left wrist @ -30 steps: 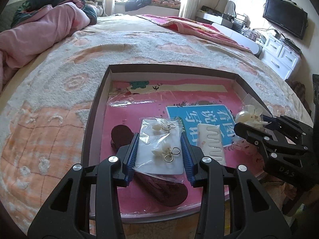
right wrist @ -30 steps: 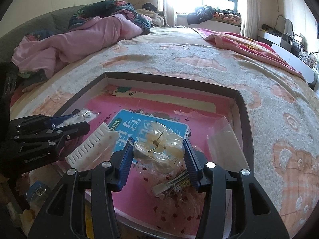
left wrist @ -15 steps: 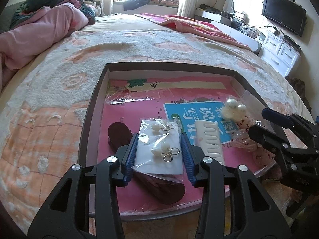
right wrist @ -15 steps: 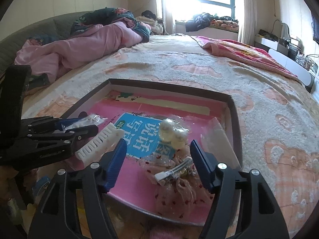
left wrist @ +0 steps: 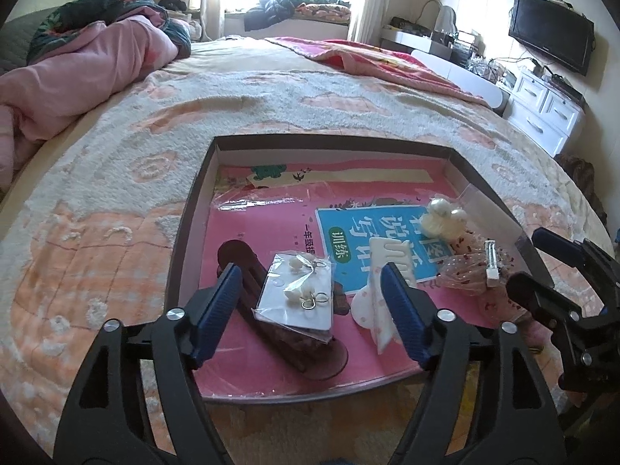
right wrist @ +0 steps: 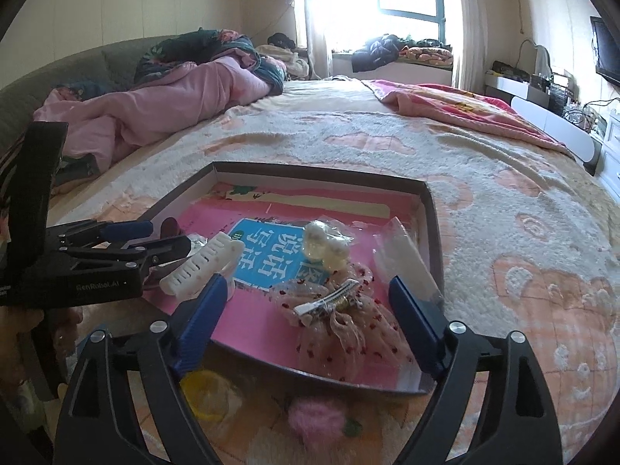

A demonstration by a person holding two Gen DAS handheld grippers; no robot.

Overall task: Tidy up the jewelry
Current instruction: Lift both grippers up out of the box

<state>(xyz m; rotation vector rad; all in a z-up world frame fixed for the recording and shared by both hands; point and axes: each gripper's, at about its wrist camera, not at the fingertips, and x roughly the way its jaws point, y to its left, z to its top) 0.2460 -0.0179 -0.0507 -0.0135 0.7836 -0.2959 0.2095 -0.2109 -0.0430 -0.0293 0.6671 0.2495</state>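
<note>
**Left wrist view: both jaws releasing over tray**

Tray (left wrist: 186, 240) sits on bed (left wrist: 271, 89). Left gripper (left wrist: 310, 302) jaws are opening; earring packet (left wrist: 296, 298), pinched a second ago, now lies free near the tray's front edge. Right gripper (right wrist: 306, 310) jaws are opening too; pearl clip (right wrist: 323, 244) dropped mid-tray. Both placements look done.

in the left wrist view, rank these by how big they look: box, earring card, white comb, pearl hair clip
1. box, by far
2. earring card
3. white comb, close to the card, and the gripper finger hides part of it, so that order is unsure
4. pearl hair clip, though it lies farther from the camera
</note>
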